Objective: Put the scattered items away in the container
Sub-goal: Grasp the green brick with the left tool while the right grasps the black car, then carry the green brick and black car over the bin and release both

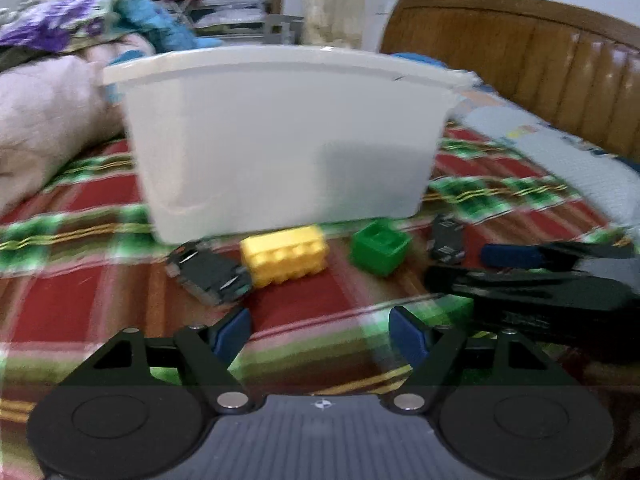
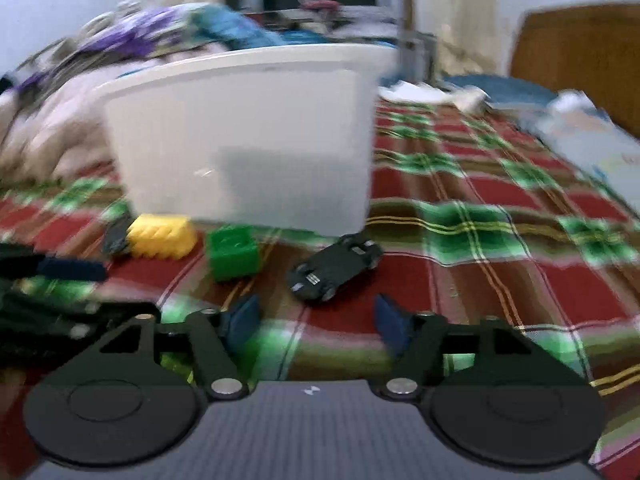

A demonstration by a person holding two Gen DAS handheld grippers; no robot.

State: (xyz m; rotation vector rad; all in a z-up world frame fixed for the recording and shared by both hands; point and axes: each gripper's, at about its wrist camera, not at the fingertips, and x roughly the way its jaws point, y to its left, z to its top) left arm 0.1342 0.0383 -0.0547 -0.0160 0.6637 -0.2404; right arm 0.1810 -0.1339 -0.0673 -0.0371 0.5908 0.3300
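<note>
A white plastic container (image 1: 280, 136) stands on the plaid bed; it also shows in the right wrist view (image 2: 244, 136). In front of it lie a yellow block (image 1: 286, 254) (image 2: 162, 238), a green hollow block (image 1: 378, 246) (image 2: 233, 252) and two black toy cars, one left of the yellow block (image 1: 210, 272) (image 2: 116, 236), one to the right (image 1: 446, 238) (image 2: 336, 266). My left gripper (image 1: 320, 330) is open and empty, just short of the yellow block. My right gripper (image 2: 316, 320) is open and empty, just short of the right car; it also shows in the left wrist view (image 1: 560, 264).
The plaid blanket (image 2: 500, 248) covers the bed. Heaped pink and purple bedding (image 1: 48, 92) lies left of the container. A wooden headboard (image 1: 520, 60) and a pale pillow (image 1: 560, 160) are at the right. A window is behind.
</note>
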